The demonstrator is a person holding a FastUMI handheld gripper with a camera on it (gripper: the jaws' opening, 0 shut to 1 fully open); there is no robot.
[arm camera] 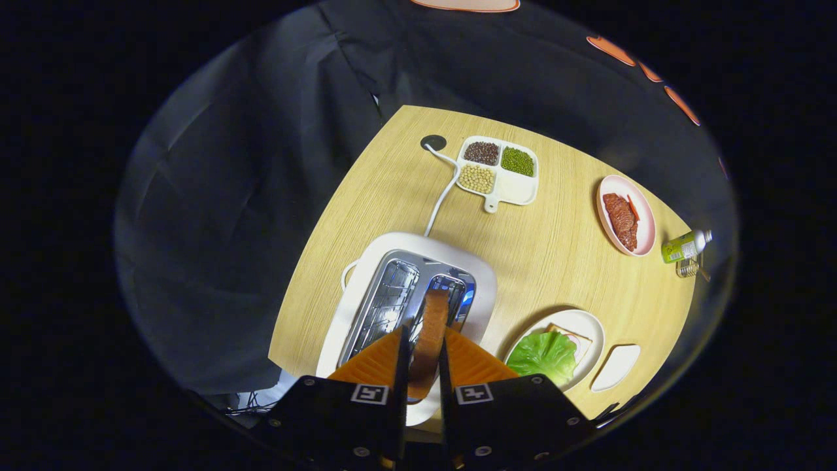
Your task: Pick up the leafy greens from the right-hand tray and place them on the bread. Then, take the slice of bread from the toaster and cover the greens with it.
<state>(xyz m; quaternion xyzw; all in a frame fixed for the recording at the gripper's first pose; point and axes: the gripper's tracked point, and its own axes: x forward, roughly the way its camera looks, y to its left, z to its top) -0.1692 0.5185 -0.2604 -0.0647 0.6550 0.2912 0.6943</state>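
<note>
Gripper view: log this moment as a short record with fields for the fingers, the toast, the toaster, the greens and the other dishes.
fingers: gripper shut on the bread slice, one finger on each face
bread slice: held edge-on above the toaster's right-hand slot
toaster: white, on the wooden table, cord running to a hole in the table
leafy greens: lying on the bread on the white plate, beside the toaster
small white dish: next to that plate
divided tray: beans in three compartments
pink plate: holds meat
</note>
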